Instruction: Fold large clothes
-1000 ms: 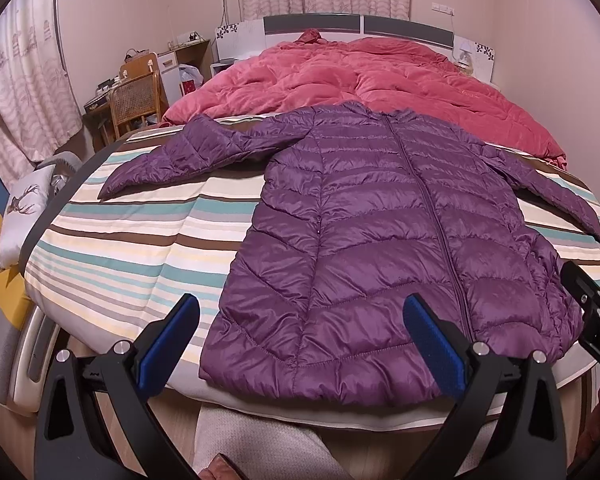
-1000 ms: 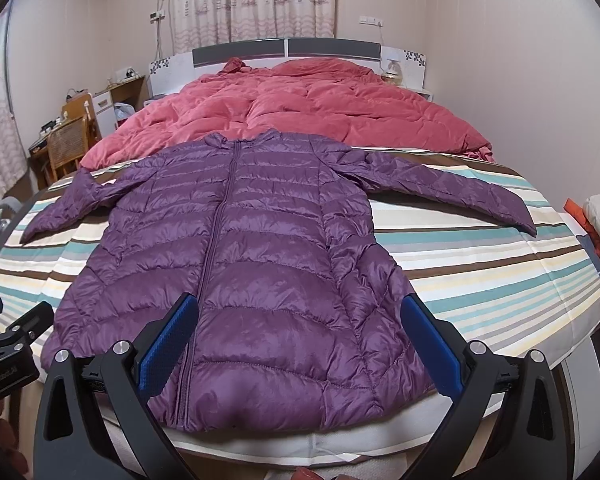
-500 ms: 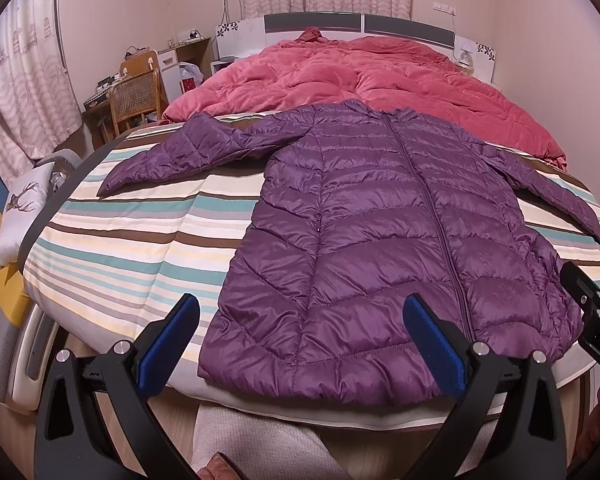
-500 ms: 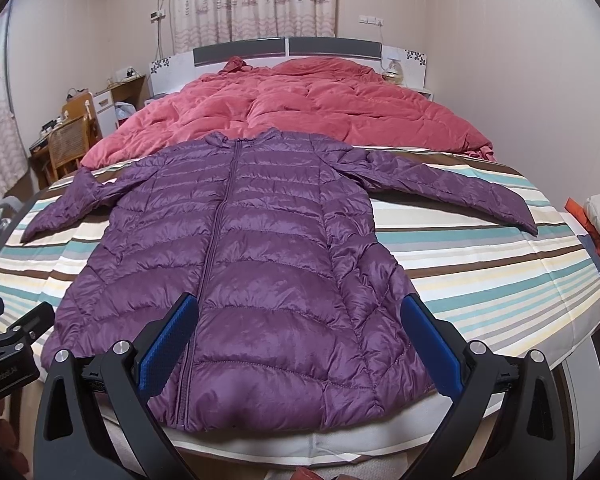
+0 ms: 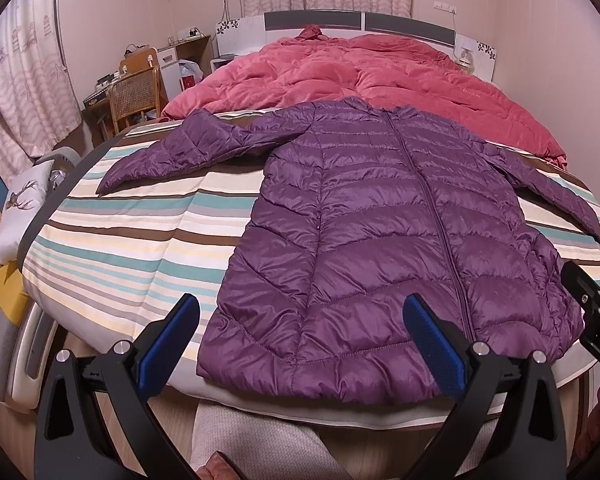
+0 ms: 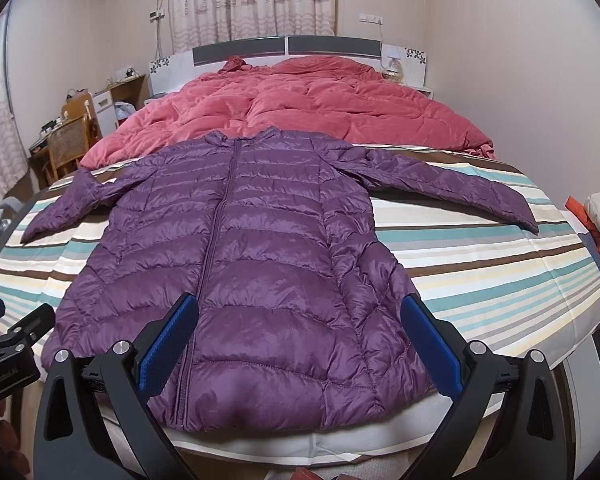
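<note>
My left gripper [image 5: 300, 340] has its blue-padded fingers [image 5: 168, 340] spread wide with nothing between them, and it hovers off the foot of the bed, short of the coat's hem. My right gripper [image 6: 300, 340] is just as wide and just as empty, hanging over the same edge a little further along; its black body shows at the right margin of the left wrist view, and the left one shows at the left margin of the right wrist view, so the two sit side by side.

Beyond the fingers lies the purple down coat [image 5: 380, 248], spread flat and face up on the striped bedsheet [image 5: 132, 248], zipped closed, hem toward me at the foot edge and collar pointing away. Both sleeves [image 6: 452, 188] are stretched out to the sides across the stripes.

Past the collar, a red quilt [image 5: 360, 76] is bunched over the far half of the bed, reaching up to the headboard [image 6: 284, 48]. A wicker-backed chair [image 5: 134, 94] stands to the left of the bed, and curtains [image 6: 252, 0] hang behind the headboard.
</note>
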A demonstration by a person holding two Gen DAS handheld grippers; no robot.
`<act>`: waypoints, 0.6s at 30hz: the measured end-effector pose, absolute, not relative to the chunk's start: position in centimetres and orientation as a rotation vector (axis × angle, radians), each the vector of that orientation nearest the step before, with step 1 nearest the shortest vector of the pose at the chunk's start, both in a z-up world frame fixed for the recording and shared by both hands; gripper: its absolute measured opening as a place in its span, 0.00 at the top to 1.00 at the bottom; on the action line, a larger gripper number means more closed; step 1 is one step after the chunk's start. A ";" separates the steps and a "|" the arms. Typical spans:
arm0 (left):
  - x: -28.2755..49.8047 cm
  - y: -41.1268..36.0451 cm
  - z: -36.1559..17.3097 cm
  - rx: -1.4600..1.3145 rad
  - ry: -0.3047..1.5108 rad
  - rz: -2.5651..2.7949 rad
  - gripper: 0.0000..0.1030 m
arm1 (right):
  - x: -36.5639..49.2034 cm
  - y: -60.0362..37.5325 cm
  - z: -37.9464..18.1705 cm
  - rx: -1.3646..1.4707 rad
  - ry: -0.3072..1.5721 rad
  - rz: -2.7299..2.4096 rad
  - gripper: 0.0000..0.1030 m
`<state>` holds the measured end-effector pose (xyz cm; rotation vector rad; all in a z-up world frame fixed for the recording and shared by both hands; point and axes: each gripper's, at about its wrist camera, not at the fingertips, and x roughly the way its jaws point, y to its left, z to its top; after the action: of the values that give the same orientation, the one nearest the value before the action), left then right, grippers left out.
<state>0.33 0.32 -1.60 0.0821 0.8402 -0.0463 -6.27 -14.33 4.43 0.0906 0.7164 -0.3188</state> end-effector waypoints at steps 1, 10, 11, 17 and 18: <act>0.3 0.3 -1.6 0.082 0.840 -0.047 0.02 | -6.2 -14.4 4.4 0.091 0.715 -0.318 0.03; 0.4 0.2 -1.8 0.081 0.848 -0.047 0.02 | -6.1 -14.4 4.3 0.092 0.715 -0.316 0.03; 0.3 0.2 -1.8 0.081 0.849 -0.048 0.02 | -6.1 -14.4 4.3 0.092 0.717 -0.317 0.03; 0.4 0.2 -2.0 0.081 0.855 -0.050 0.02 | -6.1 -14.4 4.3 0.098 0.711 -0.315 0.03; 0.5 0.1 -2.0 0.081 0.858 -0.050 0.02 | -6.0 -14.4 4.3 0.102 0.713 -0.311 0.03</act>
<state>0.52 0.10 -2.05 0.0807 0.8584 -0.0503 -6.02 -14.40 4.28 0.1023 0.7134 -0.3109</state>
